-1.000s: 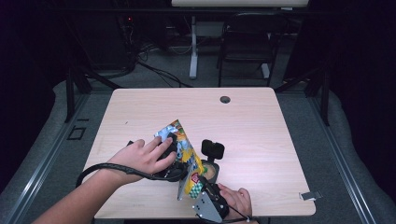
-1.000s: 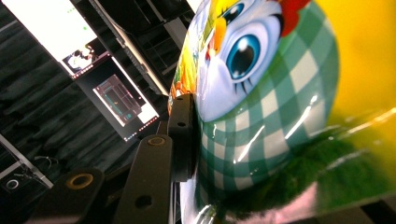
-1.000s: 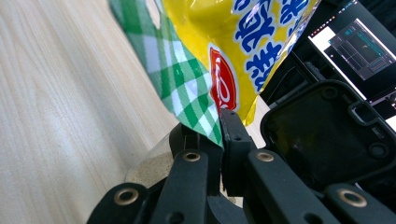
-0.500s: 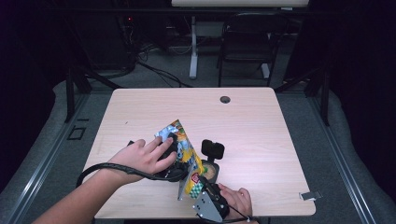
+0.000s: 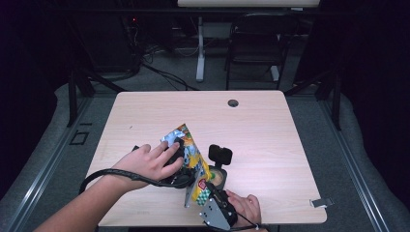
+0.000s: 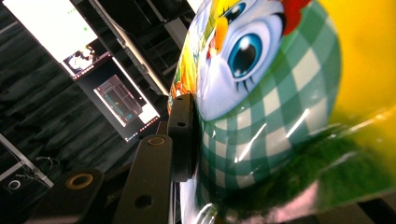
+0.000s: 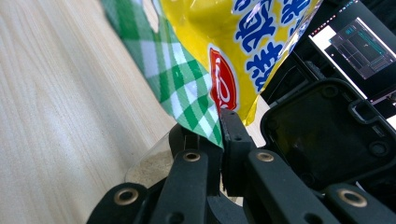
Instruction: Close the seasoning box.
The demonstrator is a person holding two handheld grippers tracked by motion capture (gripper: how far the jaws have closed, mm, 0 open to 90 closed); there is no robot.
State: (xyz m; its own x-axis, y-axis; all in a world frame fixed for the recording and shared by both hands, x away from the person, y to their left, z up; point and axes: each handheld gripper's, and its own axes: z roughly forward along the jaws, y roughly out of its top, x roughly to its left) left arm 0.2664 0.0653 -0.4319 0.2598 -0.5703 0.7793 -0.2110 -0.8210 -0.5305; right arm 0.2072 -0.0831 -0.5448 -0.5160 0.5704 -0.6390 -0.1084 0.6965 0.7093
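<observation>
Both grippers (image 5: 181, 157) (image 7: 219, 123) pinch the snack bag (image 5: 193, 164); a jar (image 5: 217, 178), probably, stands behind.

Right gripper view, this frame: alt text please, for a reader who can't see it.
The right gripper's two black jaws pinch the green-checked bottom corner of a yellow snack bag above a light wooden table. A black device sits at right, and a clear container of pale powder lies behind the jaws.

The snack bag (image 5: 189, 159) stands near the table's (image 5: 270, 145) front edge, between the left gripper (image 5: 176, 166) and right gripper (image 5: 212, 191).
</observation>
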